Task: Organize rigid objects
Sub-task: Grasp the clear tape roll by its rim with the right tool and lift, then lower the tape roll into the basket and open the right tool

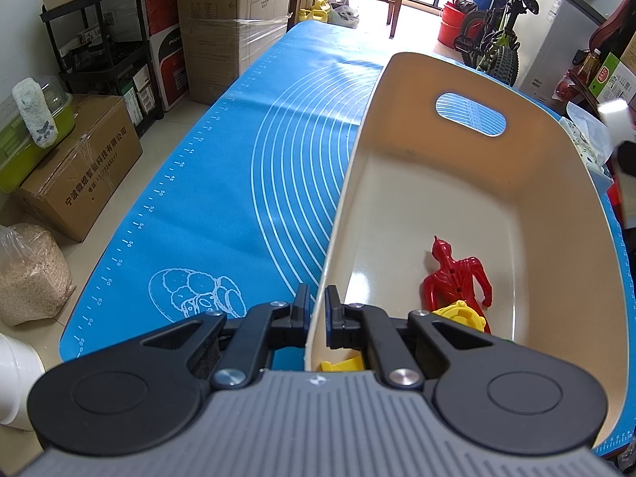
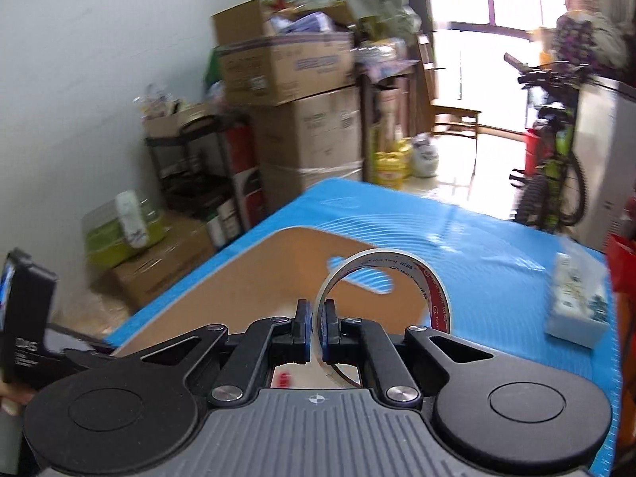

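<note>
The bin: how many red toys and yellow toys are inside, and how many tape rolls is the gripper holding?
Red toys: 1, a figure in the bin
Yellow toys: 2, one by the figure, one near the wall
Tape rolls: 1, in the right gripper
Total: 4

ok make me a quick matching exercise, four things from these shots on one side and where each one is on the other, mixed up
Things:
1. red figure
2. tape roll
3. bin wall
4. tissue pack

Places:
a. pinched in the left claw
b. lying on the blue mat
c. lying on the bin floor
d. held in the right claw

Pairs: 1-c, 2-d, 3-a, 4-b
</note>
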Action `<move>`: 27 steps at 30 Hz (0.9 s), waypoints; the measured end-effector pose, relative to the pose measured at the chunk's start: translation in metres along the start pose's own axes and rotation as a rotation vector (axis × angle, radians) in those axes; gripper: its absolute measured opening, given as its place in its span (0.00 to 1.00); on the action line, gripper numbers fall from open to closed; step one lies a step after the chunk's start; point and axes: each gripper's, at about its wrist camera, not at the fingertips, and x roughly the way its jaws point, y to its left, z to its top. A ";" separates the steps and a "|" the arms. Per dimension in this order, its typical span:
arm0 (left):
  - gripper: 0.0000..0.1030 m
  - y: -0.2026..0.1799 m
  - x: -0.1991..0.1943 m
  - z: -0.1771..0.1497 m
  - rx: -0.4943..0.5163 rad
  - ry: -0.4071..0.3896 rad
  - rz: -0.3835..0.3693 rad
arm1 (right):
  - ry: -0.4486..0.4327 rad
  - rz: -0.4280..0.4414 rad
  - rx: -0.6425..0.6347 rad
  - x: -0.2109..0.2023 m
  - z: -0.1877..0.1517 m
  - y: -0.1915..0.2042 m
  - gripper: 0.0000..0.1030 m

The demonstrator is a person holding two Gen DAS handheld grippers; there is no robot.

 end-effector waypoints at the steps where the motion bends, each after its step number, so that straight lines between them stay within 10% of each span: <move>1: 0.08 -0.001 0.000 0.000 0.000 0.000 0.000 | 0.012 0.008 -0.010 0.005 0.000 0.006 0.16; 22: 0.08 0.001 0.000 0.000 0.000 -0.001 0.000 | 0.416 0.083 -0.021 0.079 -0.052 0.041 0.20; 27: 0.08 0.001 0.001 0.000 0.000 -0.001 0.000 | 0.373 0.071 -0.012 0.069 -0.047 0.035 0.58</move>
